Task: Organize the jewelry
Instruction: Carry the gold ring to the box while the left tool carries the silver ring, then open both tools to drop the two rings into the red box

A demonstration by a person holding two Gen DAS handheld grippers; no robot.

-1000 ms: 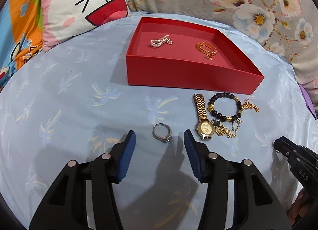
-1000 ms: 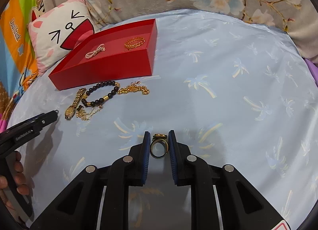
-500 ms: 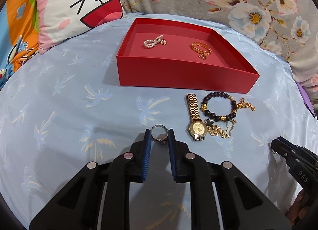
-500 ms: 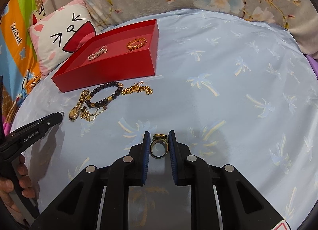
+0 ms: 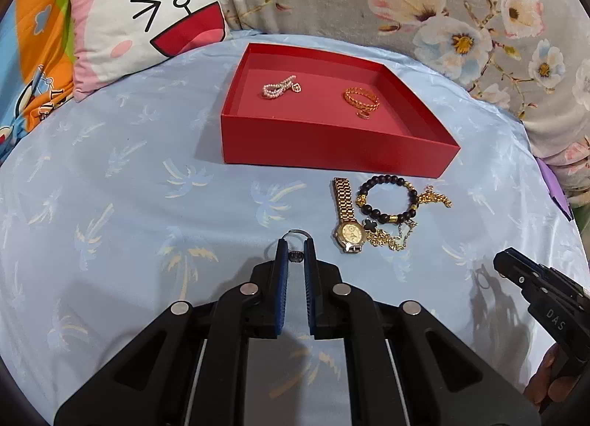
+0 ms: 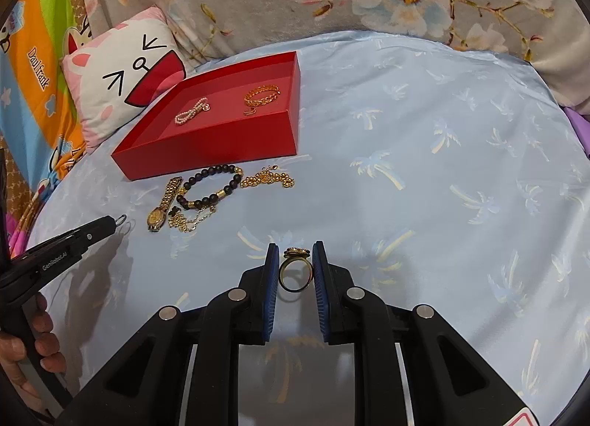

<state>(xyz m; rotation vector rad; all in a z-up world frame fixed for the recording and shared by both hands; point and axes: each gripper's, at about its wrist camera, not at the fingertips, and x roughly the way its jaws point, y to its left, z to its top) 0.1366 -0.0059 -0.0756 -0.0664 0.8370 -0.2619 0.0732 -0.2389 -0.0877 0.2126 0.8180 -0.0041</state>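
Where pinched, silver ring (image 5: 295, 238) half hidden.

There are 2 cameras, and each sits low behind its own gripper, looking forward and down at the blue sheet (image 5: 129, 205). The left camera faces the red box (image 5: 332, 153) straight on, in the upper middle of the frame. The right camera sees the same box (image 6: 206, 157) at the upper left, farther off. Both share the pillow (image 5: 147, 20) and watch (image 6: 162, 208).

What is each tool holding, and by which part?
Left tool: silver ring, pinched across its band. Right tool: gold ring, gripped by the band's sides.
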